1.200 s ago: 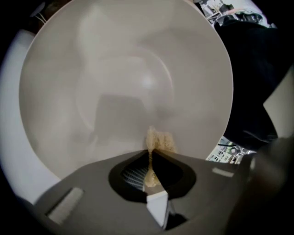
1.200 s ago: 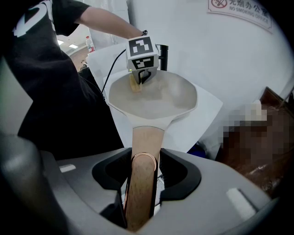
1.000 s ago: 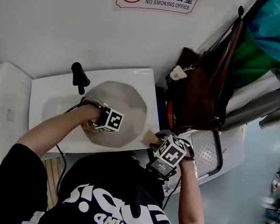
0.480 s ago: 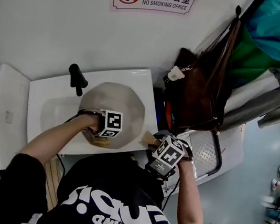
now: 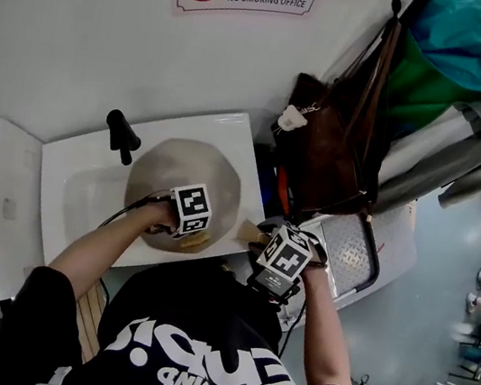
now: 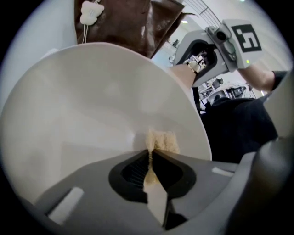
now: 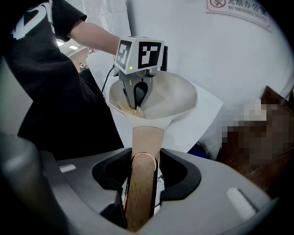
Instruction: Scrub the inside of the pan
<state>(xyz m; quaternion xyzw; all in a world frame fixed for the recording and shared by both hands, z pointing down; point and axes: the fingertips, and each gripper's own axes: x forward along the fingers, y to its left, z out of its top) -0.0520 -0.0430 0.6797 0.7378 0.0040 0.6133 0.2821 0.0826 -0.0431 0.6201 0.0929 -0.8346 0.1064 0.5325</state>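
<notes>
Sliding nearer the rim of the pan (image 6: 92,105) than a second ago, the left gripper (image 6: 150,156) is clamped on a beige scouring pad (image 6: 163,141) pressed against the pan's cream inside, over a white sink (image 5: 63,162). The right gripper (image 7: 143,161) grips the pan's wooden handle (image 7: 147,137).

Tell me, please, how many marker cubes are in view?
2. One cube rides on the left tongs, which pinch a scrub pad inside the pan; the other cube tops the right tongs, clamped on the pan's wooden handle.
</notes>
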